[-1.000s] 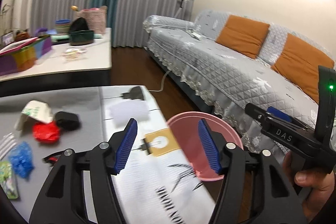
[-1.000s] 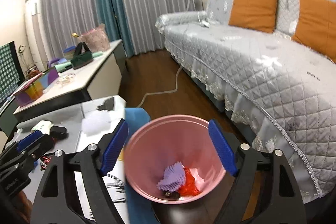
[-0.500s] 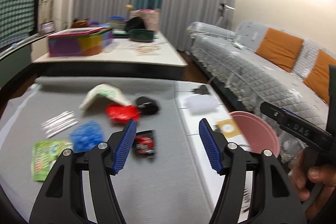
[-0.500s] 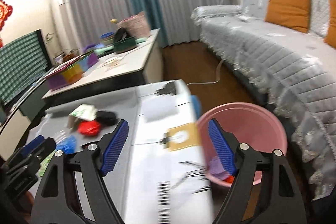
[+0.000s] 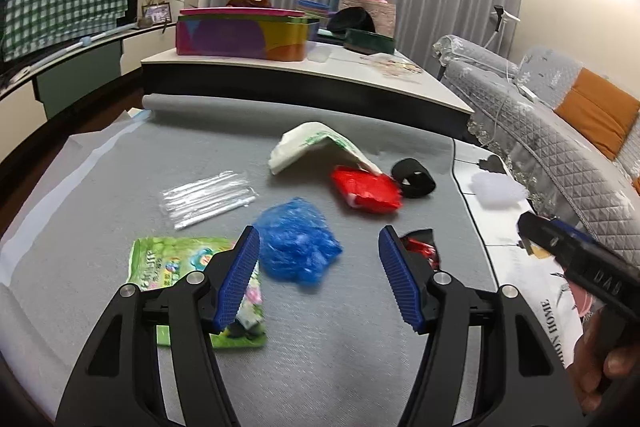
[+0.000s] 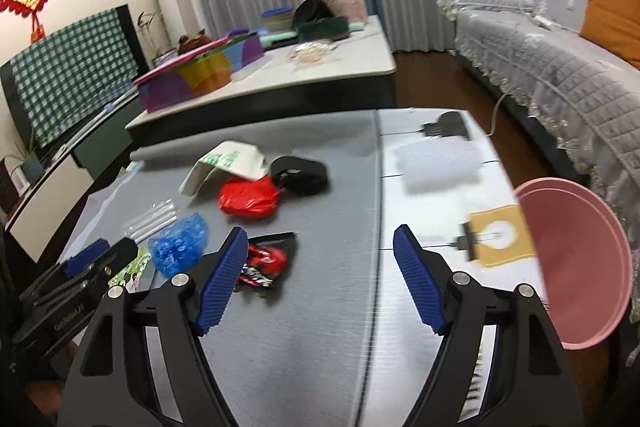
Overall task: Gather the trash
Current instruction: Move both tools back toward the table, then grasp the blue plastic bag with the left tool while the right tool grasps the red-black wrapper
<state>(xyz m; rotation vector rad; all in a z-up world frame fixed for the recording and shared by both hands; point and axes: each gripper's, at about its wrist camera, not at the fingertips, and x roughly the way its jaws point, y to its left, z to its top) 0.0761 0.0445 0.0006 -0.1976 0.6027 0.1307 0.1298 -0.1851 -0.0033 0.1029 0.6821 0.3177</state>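
Note:
Several pieces of trash lie on the grey mat: a blue crumpled plastic, a red crumpled bag, a black band, a white-green paper pack, a clear straw packet, a green wrapper and a red-black wrapper. My left gripper hovers open just short of the blue plastic, holding nothing. My right gripper is open over the mat, with the red-black wrapper by its left finger. The pink bin stands off the table's right edge.
A white fluffy pad, a black plug and a yellow clipped tag lie on the white cloth at the right. Behind is a low white table with a colourful box. The grey sofa runs along the right.
Both views have swung left, from the pink bin and sofa to the mat with the trash. The bin has slid to the right edge of the right wrist view. Both grippers stay open and empty.

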